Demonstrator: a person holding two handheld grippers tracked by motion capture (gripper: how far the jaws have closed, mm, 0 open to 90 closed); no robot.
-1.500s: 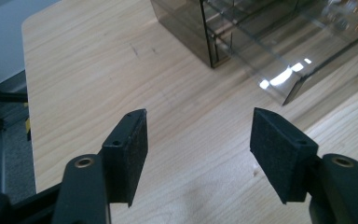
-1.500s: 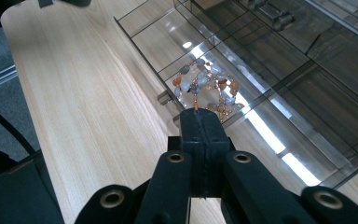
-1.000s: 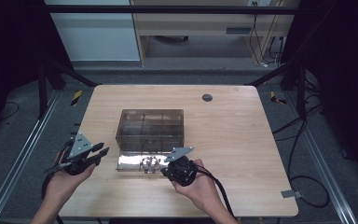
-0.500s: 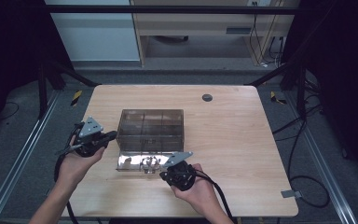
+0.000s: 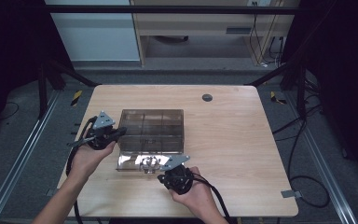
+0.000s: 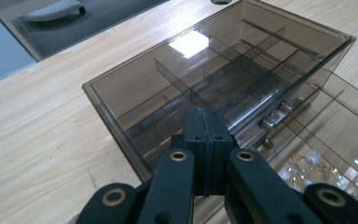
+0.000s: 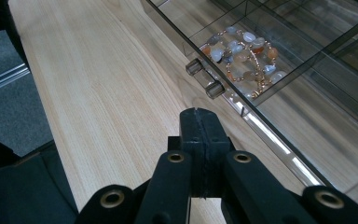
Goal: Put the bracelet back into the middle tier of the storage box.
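You are at a big wooden desk [image 5: 242,140], and it takes up most of the high view. A small round dark hole [image 5: 207,97] sits near its far edge.

On the left middle of the desk stands a smoky see-through box [image 5: 153,130]. Thin walls split it inside into many little rooms. Its drawer [image 5: 142,162] is pulled out on the near side, toward you. The drawer has thin walls too, and two small clear knobs [image 7: 204,78] stick out of its front.

Your left hand [image 5: 89,156] holds the left gripper [image 5: 116,134] at the left side of the box, near its far left corner. In the left gripper view the two black jaws are pressed together with nothing between them — the tip is just beside the box wall, but you cannot tell if it touches.

Your right hand [image 5: 196,195] holds the right gripper [image 5: 165,173] near the front edge of the desk, just to the right of the open drawer. In the right gripper view its jaws are together as well, with nothing in them. They hang over bare wood, a little way from the knobs.

Inside the drawer, in the room right behind the knobs, lies a beaded bracelet [image 7: 242,51] — small stones in white, grey and orange on a thin gold chain. In the left gripper view you can see it [image 6: 310,168] through the drawer, off to the right of the jaws.
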